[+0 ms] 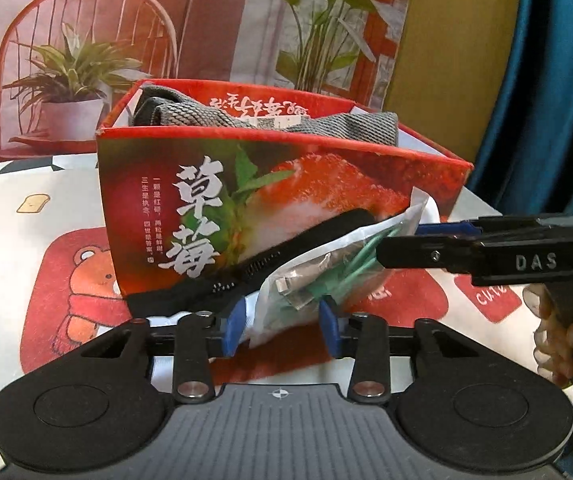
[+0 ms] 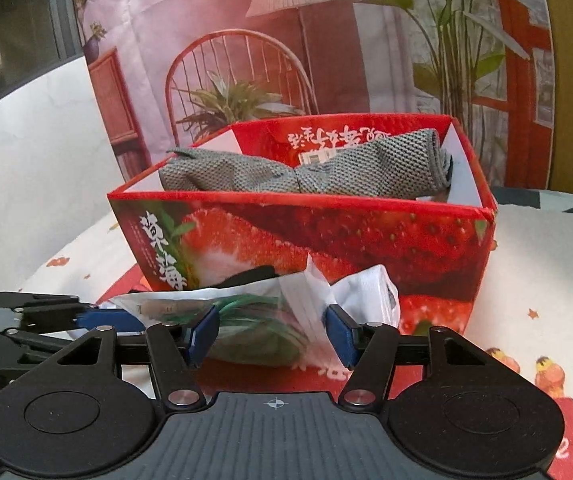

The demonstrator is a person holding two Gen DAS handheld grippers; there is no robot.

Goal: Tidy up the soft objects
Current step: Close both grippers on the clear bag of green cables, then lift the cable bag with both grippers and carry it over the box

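A red strawberry-print box (image 1: 270, 200) stands on the table and holds a folded grey knit cloth (image 1: 222, 116); both show in the right wrist view, the box (image 2: 366, 236) and the cloth (image 2: 306, 168). A clear plastic bag with a green cable (image 1: 318, 276) leans on the box front, beside a black fabric piece (image 1: 286, 240). My left gripper (image 1: 282, 324) is open with the bag's lower end between its blue pads. My right gripper (image 2: 272, 336) is open around the bag's other end (image 2: 254, 316); it reaches in from the right in the left wrist view (image 1: 426, 244).
The table wears a white cloth with red bear prints (image 1: 74, 280). A printed backdrop with a chair and plants (image 1: 86, 40) hangs behind the box. A white wall (image 2: 26, 160) lies to the left, a blue curtain (image 1: 546, 80) to the right.
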